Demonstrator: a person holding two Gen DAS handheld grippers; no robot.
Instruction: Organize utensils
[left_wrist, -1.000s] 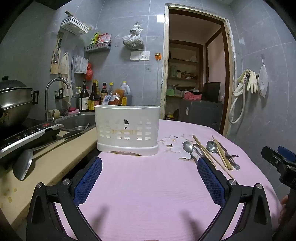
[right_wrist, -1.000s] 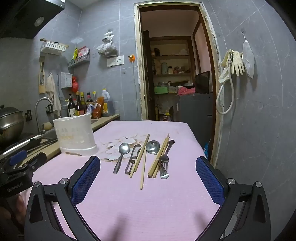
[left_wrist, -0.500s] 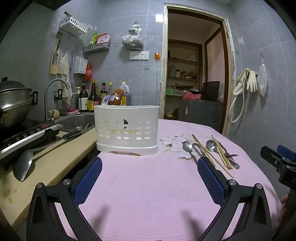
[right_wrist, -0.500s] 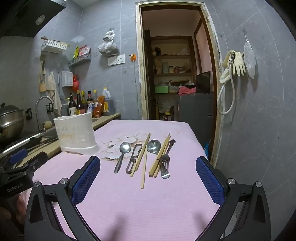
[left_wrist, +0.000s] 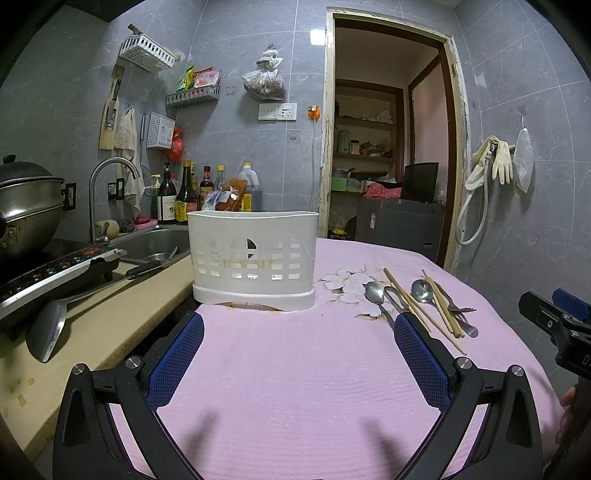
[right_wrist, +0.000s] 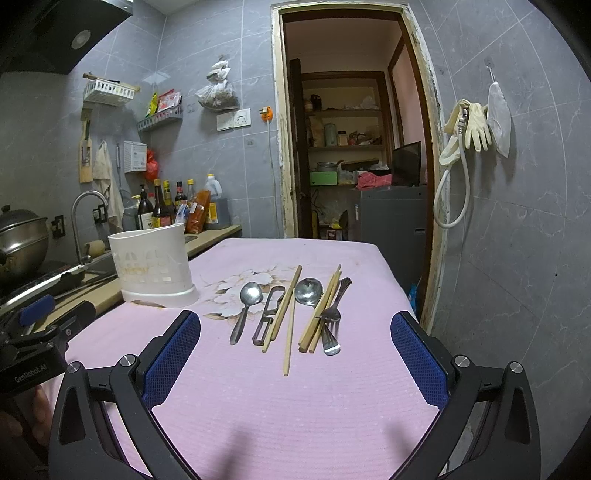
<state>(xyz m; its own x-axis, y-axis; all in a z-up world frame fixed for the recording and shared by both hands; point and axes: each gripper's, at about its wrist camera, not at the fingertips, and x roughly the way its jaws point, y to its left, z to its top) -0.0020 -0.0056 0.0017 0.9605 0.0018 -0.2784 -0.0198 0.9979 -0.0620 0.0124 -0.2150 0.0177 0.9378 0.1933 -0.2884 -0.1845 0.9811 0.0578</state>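
Your left gripper (left_wrist: 298, 334) hangs low over the near part of the pink tablecloth (left_wrist: 295, 369), its blue-padded jaws spread wide with nothing between them. Straight ahead of it, toward the far left of the table, the white slotted utensil holder (left_wrist: 253, 258) stands upright on the cloth, right by the table edge that meets the counter (left_wrist: 92, 332).

Your right gripper (right_wrist: 295, 338) is likewise released, fingers wide apart and empty, hovering above the cloth on the near side of the cutlery. The utensils lie in a loose row just beyond it, handles pointing toward you: a spoon (right_wrist: 246, 306) on the left, then a metal peeler (right_wrist: 269, 314), then two separate chopsticks (right_wrist: 286, 314) (one overlaps the peeler's right side, the other reaches nearest to you). Right of those sits a second spoon (right_wrist: 308, 291), with another pair of chopsticks (right_wrist: 320, 310) laid across its right edge, and a fork (right_wrist: 334, 306) touching that pair on the far right of the group.

The holder stands well apart to the left of the utensils, with the flower print (right_wrist: 243, 280) on the cloth between them. Beyond the counter are a sink (left_wrist: 155, 240) and a row of bottles (left_wrist: 184, 195).
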